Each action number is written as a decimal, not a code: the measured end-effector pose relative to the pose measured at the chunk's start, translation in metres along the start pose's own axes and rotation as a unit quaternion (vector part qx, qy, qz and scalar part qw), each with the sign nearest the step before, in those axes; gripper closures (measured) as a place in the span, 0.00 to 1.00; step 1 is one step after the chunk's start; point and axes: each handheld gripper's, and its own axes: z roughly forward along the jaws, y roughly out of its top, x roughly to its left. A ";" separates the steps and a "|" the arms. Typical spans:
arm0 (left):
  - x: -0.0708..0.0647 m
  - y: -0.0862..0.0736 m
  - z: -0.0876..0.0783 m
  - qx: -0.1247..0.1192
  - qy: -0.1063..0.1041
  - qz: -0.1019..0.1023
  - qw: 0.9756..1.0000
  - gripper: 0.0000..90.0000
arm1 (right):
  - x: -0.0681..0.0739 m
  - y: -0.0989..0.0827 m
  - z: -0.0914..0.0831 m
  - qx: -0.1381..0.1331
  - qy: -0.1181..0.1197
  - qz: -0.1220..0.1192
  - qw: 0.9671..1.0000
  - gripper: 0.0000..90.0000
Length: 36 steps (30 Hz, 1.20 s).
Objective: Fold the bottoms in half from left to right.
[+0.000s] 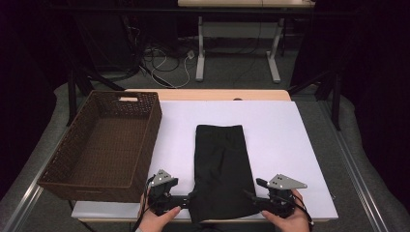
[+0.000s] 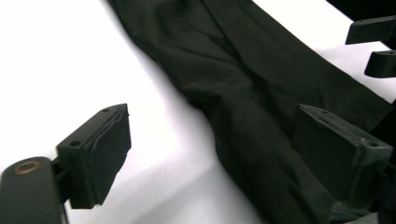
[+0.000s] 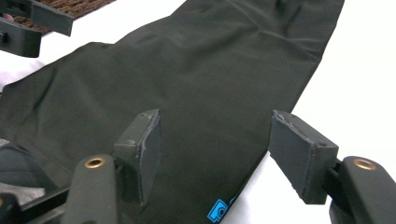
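The white tabletop (image 1: 285, 135) has lots of free room on its right side and along its far edge. A folded black cloth (image 1: 222, 169) lies flat in the middle, from the near edge toward the far edge, so it is low and easy to pass over. A tall brown basket (image 1: 145, 145) stands along the left edge. Its walls block the way there, but its top is open.

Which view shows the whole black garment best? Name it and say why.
The high view: the black garment lies there folded long on the white table, every edge visible, beside the wicker basket. The left gripper view gives a creased stretch between open jaws; the right gripper view gives its flat near end and a small blue label.
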 end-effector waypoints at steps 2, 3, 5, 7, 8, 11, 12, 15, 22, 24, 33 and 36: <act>0.002 0.001 0.001 0.000 0.004 -0.001 1.000 0.10 | -0.002 0.001 0.001 0.004 0.003 0.005 1.000 0.35; 0.003 0.001 0.002 -0.001 0.003 0.000 1.000 0.10 | -0.003 0.001 0.002 0.006 0.001 0.009 1.000 0.34; 0.003 0.004 0.002 -0.002 0.005 -0.002 1.000 0.10 | -0.005 0.003 0.004 0.004 -0.002 0.005 1.000 0.29; 0.004 0.007 0.003 -0.004 0.002 -0.006 1.000 0.08 | -0.007 0.005 0.006 0.006 -0.002 0.001 1.000 0.26; 0.004 0.009 0.003 -0.006 -0.001 -0.009 1.000 0.08 | -0.008 0.006 0.006 0.011 -0.004 0.004 1.000 0.25; 0.004 0.016 0.003 -0.002 -0.017 -0.015 1.000 0.08 | -0.012 0.009 0.009 0.020 -0.004 0.003 1.000 0.21; 0.003 0.019 0.003 -0.005 -0.021 -0.016 1.000 0.08 | -0.012 0.009 0.010 0.024 0.000 0.008 1.000 0.21; 0.002 0.028 0.004 -0.011 -0.031 -0.015 0.999 0.08 | -0.017 0.012 0.012 0.028 -0.002 0.010 1.000 0.18; 0.005 0.050 0.011 -0.028 -0.043 -0.011 0.999 0.05 | -0.027 0.032 0.011 0.021 -0.008 0.002 1.000 0.17; 0.006 0.056 0.013 -0.028 -0.045 -0.007 0.999 0.05 | -0.030 0.040 0.011 0.015 -0.008 -0.001 1.000 0.16; 0.004 0.094 0.024 -0.015 -0.040 0.020 0.999 0.05 | -0.050 0.073 0.023 0.025 -0.007 0.000 1.000 0.11; 0.005 0.107 0.026 -0.029 -0.042 0.014 0.999 0.06 | -0.052 0.084 0.027 0.025 -0.012 -0.013 1.000 0.10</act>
